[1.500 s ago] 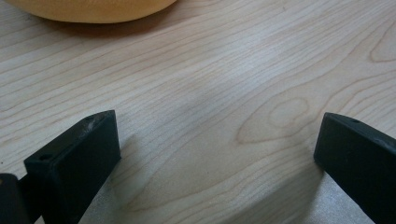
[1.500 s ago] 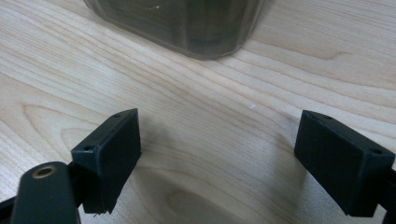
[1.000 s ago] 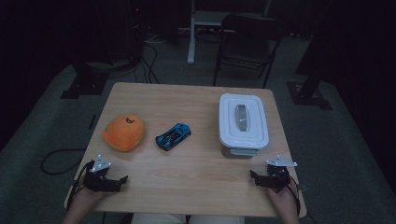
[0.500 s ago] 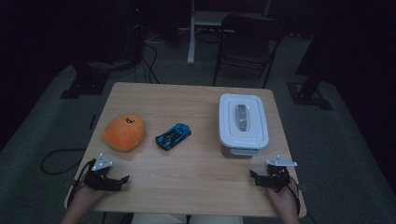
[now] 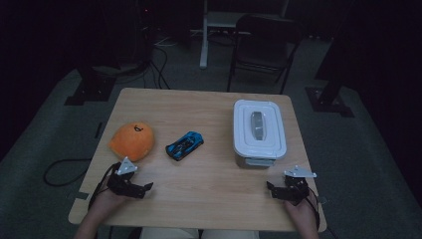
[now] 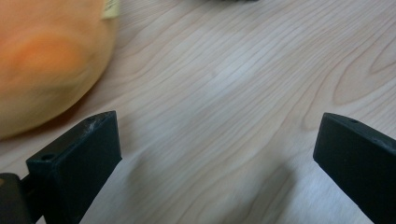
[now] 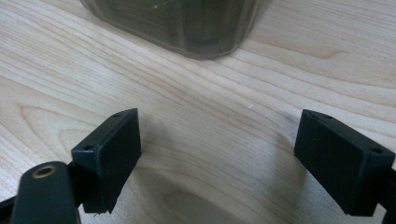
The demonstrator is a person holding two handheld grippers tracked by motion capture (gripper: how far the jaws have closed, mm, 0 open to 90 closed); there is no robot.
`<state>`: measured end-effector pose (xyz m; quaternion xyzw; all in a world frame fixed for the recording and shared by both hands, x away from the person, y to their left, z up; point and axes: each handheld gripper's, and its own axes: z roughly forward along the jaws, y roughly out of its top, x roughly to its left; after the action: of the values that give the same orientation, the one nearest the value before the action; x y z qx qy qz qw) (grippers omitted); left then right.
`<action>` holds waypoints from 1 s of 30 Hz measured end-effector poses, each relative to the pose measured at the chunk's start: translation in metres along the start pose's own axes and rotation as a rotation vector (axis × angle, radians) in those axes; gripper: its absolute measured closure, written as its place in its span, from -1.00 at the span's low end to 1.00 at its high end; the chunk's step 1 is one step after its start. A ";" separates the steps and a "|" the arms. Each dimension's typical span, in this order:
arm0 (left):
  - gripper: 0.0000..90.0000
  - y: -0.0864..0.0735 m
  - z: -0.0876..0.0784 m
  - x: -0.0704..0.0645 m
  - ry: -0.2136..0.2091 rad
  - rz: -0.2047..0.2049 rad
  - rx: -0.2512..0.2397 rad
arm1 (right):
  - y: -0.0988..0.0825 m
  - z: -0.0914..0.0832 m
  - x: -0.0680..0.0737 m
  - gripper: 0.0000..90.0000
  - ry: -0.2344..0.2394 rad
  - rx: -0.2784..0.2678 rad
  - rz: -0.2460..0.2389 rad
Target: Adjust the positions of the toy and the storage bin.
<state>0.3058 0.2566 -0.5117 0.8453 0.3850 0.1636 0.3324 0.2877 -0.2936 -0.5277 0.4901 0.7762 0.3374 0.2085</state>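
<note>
While both grippers are rested low on the wooden table (image 5: pixel 209 114), nothing is gripped by either of them. The left gripper (image 5: pixel 130 184) is seen at the lower left of the high view, its jaws spread wide over bare wood. Just above it in that frame, the orange plush toy (image 5: pixel 132 141) is found, and in the left gripper view the same toy (image 6: pixel 44 60) is seen at the upper left, close beside the left-hand jaw but apart from it. The right gripper (image 5: pixel 290 190) is seen at the lower right of the high view, its jaws likewise held wide apart with only table between them. Above it, the white lidded container (image 5: pixel 259 132) is placed at the right of the table; what is probably its dark lower wall (image 7: pixel 187 25) is shown along the top of the right gripper view. Between toy and container, a blue toy car (image 5: pixel 184 145) is set near the middle of the frame, well apart from both grippers.
</note>
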 end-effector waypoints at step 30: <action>-0.91 0.101 0.055 -0.007 -0.050 0.105 -0.006 | 0.000 0.000 0.000 -0.69 0.000 0.000 0.001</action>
<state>0.3857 0.1785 -0.4824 0.8671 0.3312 0.1608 0.3357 0.2876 -0.2936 -0.5277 0.4904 0.7761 0.3374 0.2083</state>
